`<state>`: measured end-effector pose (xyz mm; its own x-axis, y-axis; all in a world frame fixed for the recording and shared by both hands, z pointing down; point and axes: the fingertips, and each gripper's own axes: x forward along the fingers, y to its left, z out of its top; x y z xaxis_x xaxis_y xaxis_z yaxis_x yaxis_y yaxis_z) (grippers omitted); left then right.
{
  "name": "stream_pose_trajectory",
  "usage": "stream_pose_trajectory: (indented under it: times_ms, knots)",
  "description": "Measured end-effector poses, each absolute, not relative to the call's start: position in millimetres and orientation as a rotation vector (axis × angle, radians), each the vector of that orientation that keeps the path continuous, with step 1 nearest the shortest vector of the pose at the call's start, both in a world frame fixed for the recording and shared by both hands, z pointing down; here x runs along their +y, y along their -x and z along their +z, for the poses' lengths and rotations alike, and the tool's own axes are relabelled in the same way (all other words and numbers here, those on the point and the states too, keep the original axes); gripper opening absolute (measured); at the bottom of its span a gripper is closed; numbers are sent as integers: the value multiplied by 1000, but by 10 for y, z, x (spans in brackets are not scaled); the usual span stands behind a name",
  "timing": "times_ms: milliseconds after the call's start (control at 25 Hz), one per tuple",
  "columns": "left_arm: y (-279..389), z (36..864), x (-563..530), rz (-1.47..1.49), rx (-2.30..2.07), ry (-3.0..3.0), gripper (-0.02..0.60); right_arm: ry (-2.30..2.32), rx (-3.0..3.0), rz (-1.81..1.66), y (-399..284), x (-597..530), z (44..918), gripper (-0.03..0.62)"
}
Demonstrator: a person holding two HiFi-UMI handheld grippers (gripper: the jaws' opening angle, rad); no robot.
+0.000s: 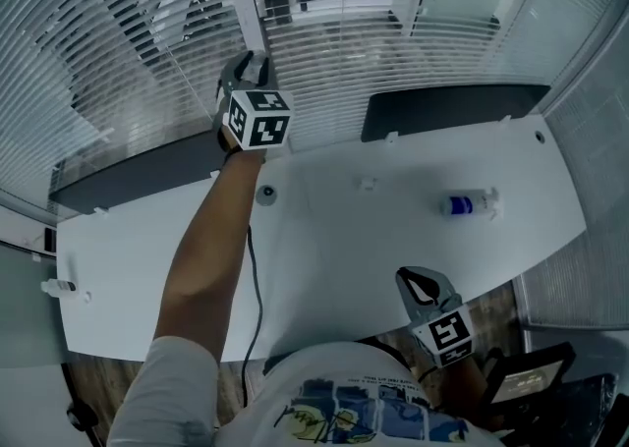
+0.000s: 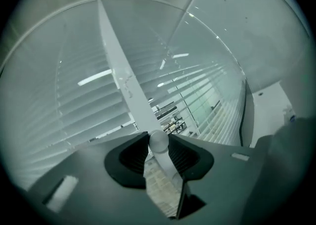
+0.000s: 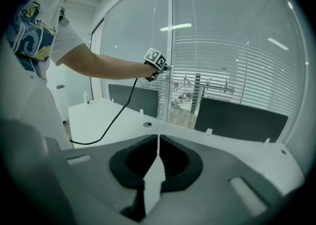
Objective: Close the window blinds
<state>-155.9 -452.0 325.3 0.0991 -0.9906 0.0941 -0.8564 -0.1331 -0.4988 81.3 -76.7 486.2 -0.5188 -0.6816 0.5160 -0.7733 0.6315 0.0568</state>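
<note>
Your left gripper is raised above the far edge of the table, left of centre, up against the window blinds. Its jaws pinch the white blind wand. The wand's rounded end sits between the pads, and the rod runs up and away along the slats.

The blinds hang beyond the table's far edge. Gaps between the slats show the room behind, most clearly in the centre panel.

Your right gripper is held low at the near edge, right of centre. Its jaws are pressed together with nothing between them.

A small bottle lies near the right edge. A black cable trails along your left arm.
</note>
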Motion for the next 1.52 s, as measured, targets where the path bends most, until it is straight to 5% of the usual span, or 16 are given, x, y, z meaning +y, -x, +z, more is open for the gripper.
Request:
stream_pose_trajectory:
  times_ms: [640,1520]
  knots:
    - [1657,3171,-4486,-329,1962,2243,137,-1149,-2352,247,-904,-723,4851,6]
    - [1377,3336,-4482,-1198,1119,1475,187,-1142,-2373,246,-1062,-715,4806,6]
